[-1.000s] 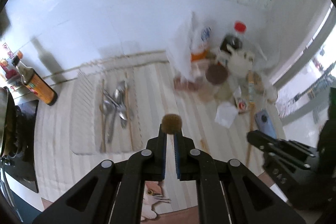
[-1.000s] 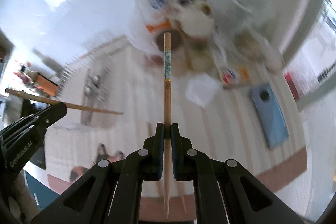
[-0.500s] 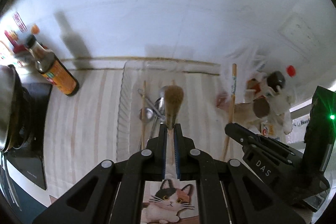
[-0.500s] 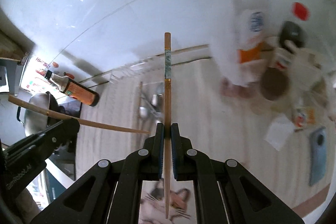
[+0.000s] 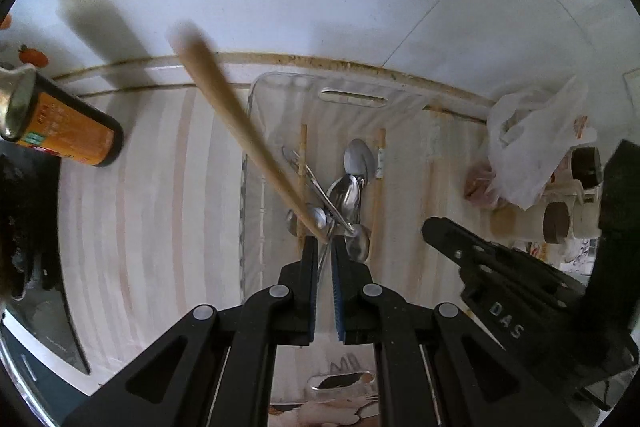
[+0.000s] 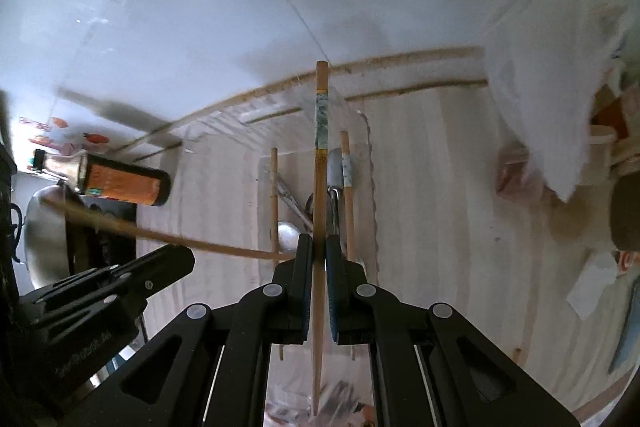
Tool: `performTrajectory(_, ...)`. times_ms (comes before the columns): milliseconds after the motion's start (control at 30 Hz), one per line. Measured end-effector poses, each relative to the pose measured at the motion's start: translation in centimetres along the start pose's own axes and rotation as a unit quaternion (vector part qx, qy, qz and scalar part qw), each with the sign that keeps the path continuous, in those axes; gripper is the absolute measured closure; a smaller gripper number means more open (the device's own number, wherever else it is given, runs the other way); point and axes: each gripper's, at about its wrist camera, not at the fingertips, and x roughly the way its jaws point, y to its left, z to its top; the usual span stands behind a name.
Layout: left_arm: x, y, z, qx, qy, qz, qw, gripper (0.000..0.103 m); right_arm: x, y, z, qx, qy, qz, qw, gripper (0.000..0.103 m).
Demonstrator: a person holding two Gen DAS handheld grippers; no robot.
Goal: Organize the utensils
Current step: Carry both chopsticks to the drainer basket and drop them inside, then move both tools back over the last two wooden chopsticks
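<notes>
My left gripper (image 5: 324, 247) is shut on a plain wooden chopstick (image 5: 240, 131) that slants up to the left, over a clear plastic tray (image 5: 280, 83). In the tray lie metal spoons (image 5: 350, 187) and two chopsticks (image 5: 378, 179). My right gripper (image 6: 319, 247) is shut on a wooden chopstick with a green patterned band (image 6: 321, 131), pointing straight ahead over the same tray (image 6: 272, 115). The left gripper (image 6: 120, 279) and its chopstick (image 6: 160, 233) show at the left of the right wrist view. The right gripper's body (image 5: 500, 283) shows at the right of the left wrist view.
A soy sauce bottle with an orange label (image 5: 60, 131) stands left of the tray, beside a stove and metal pot (image 6: 44, 231). A white plastic bag (image 5: 536, 139) and jars (image 5: 556, 223) crowd the right. A tiled wall rises behind the striped counter (image 5: 152, 211).
Both grippers moved down and closer to the tray. The left chopstick has swung from end-on to slanting up-left. Both stay shut on their chopsticks.
</notes>
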Motion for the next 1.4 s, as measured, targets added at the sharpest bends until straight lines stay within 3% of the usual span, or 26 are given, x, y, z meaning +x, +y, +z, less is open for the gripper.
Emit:
performTrajectory(133, -0.2, -0.1, -0.3, -0.004, -0.005, -0.01, 0.9999, 0.098, 0.8, -0.5, 0.1, 0.004, 0.01, -0.003, 1.0, 0.08)
performTrajectory(333, -2.4, -0.5, -1.1, 0.016, -0.044, 0.016, 0.9988, 0.098, -0.4, -1.8, -0.2, 0.012, -0.005, 0.006, 1.0, 0.08)
performTrajectory(467, -4.9, -0.4, -2.5, 0.019, -0.102, 0.057, 0.9929, 0.094, -1.9, -2.2, -1.2, 0.012, -0.019, 0.012, 1.0, 0.08)
performTrajectory(533, -5.7, -0.4, -3.8, 0.02, -0.129, 0.081, 0.9881, 0.082, -2.8, -2.6, -1.9, 0.013, -0.028, 0.016, 0.999, 0.079)
performTrajectory(567, -6.0, -0.5, -4.4, 0.021, -0.142, 0.096, 0.985, 0.063, -3.3, -2.9, -2.4, 0.016, -0.031, 0.019, 0.999, 0.077)
performTrajectory(600, -6.3, -0.7, -5.3, 0.025, -0.157, 0.115, 0.9805, 0.036, -3.8, -3.3, -2.8, 0.02, -0.035, 0.023, 0.999, 0.076)
performTrajectory(667, -6.7, -1.2, -6.6, 0.034, -0.184, 0.14, 0.9723, 0.013, -4.8, -4.2, -3.9, 0.026, -0.044, 0.028, 0.998, 0.072)
performTrajectory(733, -6.7, -1.9, -8.3, 0.044, -0.208, 0.151, 0.9654, 0.013, -6.1, -5.7, -5.4, 0.037, -0.056, 0.023, 0.997, 0.068)
performTrajectory(800, -6.2, -2.3, -9.4, 0.045, -0.206, 0.14, 0.9675, 0.0, -7.3, -7.3, -7.0, 0.045, -0.067, 0.012, 0.997, 0.066)
performTrajectory(1100, -1.5, -7.6, -15.5, 0.076, -0.165, 0.135, 0.974, 0.0, -9.8, -15.7, -15.1, 0.093, -0.071, -0.057, 0.992, 0.065)
performTrajectory(1400, 3.3, -12.3, -21.0, 0.107, -0.122, 0.183, 0.9697, 0.0, -3.5, -20.4, -21.5, 0.099, 0.007, -0.101, 0.99, 0.065)
